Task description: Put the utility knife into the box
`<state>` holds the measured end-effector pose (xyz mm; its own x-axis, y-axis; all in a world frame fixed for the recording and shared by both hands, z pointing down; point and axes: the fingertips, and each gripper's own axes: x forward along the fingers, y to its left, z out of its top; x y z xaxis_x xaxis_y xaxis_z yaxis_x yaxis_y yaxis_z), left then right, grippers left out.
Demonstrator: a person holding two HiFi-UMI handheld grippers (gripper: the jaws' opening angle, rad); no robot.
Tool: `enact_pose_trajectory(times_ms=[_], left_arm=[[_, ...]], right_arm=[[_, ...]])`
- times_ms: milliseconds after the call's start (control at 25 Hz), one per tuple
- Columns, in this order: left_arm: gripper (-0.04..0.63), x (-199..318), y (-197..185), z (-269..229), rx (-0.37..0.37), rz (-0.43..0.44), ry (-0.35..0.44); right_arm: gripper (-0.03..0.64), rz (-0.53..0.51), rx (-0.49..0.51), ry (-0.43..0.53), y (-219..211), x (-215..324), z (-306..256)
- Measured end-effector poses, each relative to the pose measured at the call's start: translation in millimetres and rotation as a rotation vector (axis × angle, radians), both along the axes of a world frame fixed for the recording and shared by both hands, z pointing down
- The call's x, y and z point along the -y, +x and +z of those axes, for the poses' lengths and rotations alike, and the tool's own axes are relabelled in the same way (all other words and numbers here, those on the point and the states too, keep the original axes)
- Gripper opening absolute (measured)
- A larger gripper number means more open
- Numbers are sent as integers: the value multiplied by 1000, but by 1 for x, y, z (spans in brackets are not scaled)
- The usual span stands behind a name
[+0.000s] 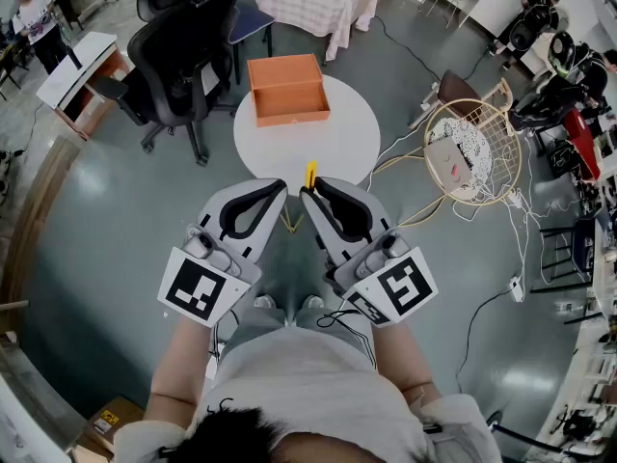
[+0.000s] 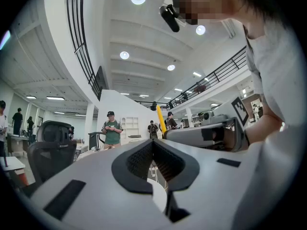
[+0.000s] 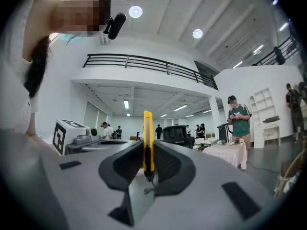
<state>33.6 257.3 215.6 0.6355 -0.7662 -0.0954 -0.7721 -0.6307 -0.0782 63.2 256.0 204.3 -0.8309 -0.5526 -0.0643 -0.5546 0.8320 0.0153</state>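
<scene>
A yellow utility knife (image 1: 309, 175) stands upright between the jaws of my right gripper (image 1: 309, 194), which is shut on it; in the right gripper view the knife (image 3: 148, 140) rises above the gripper (image 3: 147, 163). My left gripper (image 1: 278, 190) is held beside the right one, shut with nothing in it, and in its own view the jaws of the left gripper (image 2: 153, 158) touch. The open orange box (image 1: 285, 88) lies on the far side of the round white table (image 1: 328, 148), ahead of both grippers.
A black office chair (image 1: 178, 61) stands left of the table. A round wire chair (image 1: 472, 149) with cables on the floor is to the right. A cloth-covered table (image 1: 313, 0) stands behind the box. People stand in the background.
</scene>
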Motion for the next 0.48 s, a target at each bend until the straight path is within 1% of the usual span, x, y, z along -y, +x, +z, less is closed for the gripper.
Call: enact_pose_trajectory(times_ms=[320,480], left_arm=[[9,0,2,0,1,3,5],[9,2,-6,1,8,4,11]], right_arm=[[69,-1,-8,4,0,0,1],[69,5,4,-8,-7,0,4]])
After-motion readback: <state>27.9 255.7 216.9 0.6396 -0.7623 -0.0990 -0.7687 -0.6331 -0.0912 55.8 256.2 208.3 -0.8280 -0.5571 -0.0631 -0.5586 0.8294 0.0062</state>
